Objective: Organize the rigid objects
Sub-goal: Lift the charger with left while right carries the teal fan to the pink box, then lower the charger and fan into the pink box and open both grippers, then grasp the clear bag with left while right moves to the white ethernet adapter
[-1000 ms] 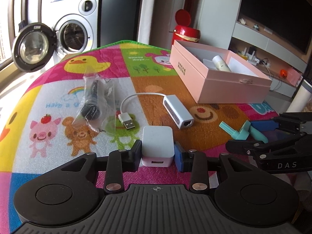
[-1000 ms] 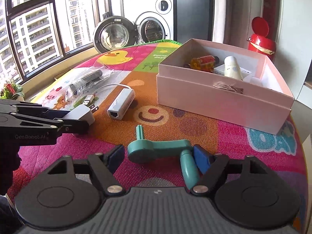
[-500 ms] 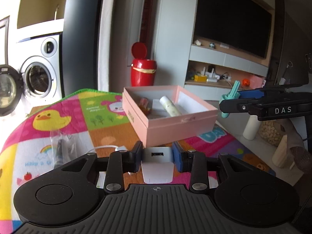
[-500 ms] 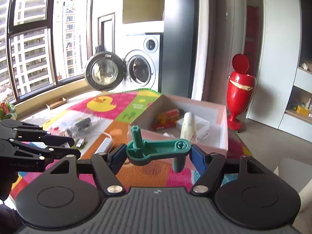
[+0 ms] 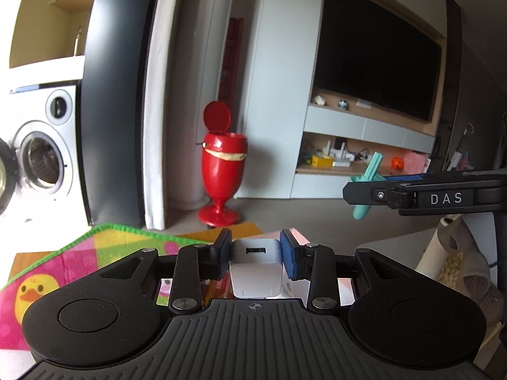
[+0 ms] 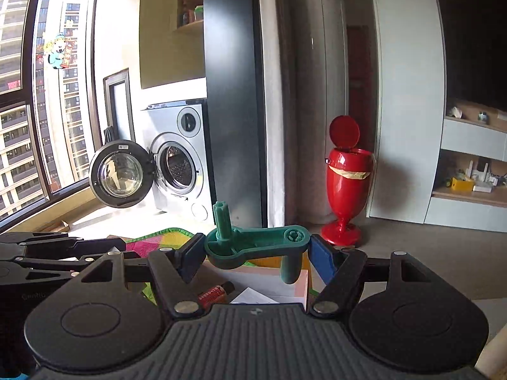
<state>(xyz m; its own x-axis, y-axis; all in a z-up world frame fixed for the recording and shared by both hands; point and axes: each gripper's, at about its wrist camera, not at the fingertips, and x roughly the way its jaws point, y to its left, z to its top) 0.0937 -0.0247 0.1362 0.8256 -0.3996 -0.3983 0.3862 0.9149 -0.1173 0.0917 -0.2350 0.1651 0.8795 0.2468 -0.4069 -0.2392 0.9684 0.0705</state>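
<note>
I have both loads up in the air above the pink box point(image 6: 301, 285), whose interior shows only in slivers under the fingers. My left gripper point(image 5: 256, 255) is clamped on the white USB charger point(image 5: 255, 267), pads squeezing its two sides, port facing forward. My right gripper point(image 6: 256, 253) is closed on the green crank handle point(image 6: 253, 247), held lengthwise between the pads with its stub up and its grip hanging down.

I judge the step in hand to be the drop-off into the box. To do it well I would tip both wrists down first — right now the cameras look at the room (red bin point(image 6: 347, 180), washing machine point(image 6: 177, 161)), so I cannot see where things would land. I would lower one load at a time, charger first, into a bare patch away from the red-labelled tube point(image 6: 214, 294) already inside.

The crank's hanging grip is the part likely to catch the box wall — I would clear the rim fully, set it low, then open.
</note>
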